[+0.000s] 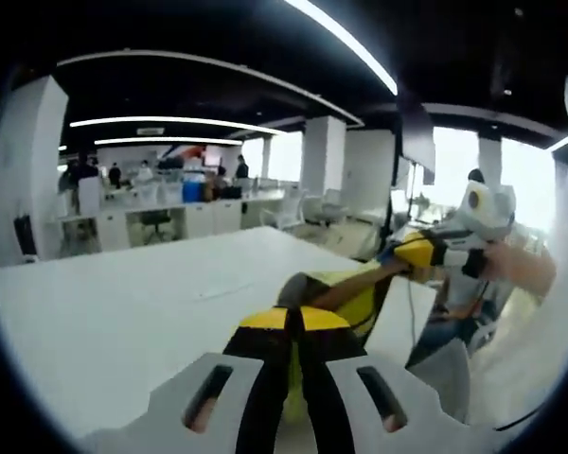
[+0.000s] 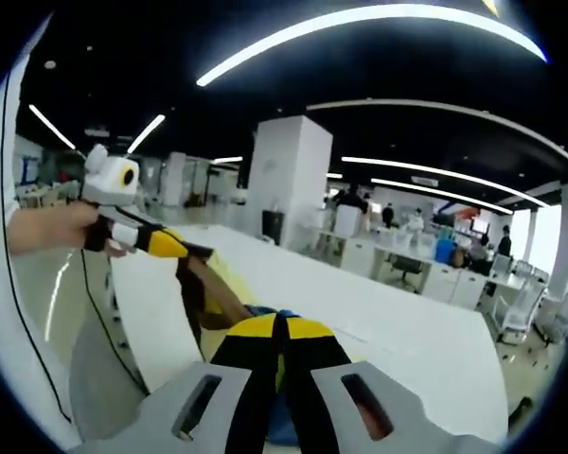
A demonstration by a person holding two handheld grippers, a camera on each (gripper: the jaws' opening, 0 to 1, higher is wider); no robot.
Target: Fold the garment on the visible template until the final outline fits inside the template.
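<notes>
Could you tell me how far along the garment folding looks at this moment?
Nothing looks finished. In hand: the left gripper and right gripper are both shut on the yellow garment, held up above the white table. Left: laying it flat and folding it to fit; the template cannot be made out here.

Open office (image 1: 170,203), ceiling light strips (image 2: 360,24)

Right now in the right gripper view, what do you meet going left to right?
Person's hand → other claw → own claw gripping yellow garment → white table → office chairs.
</notes>
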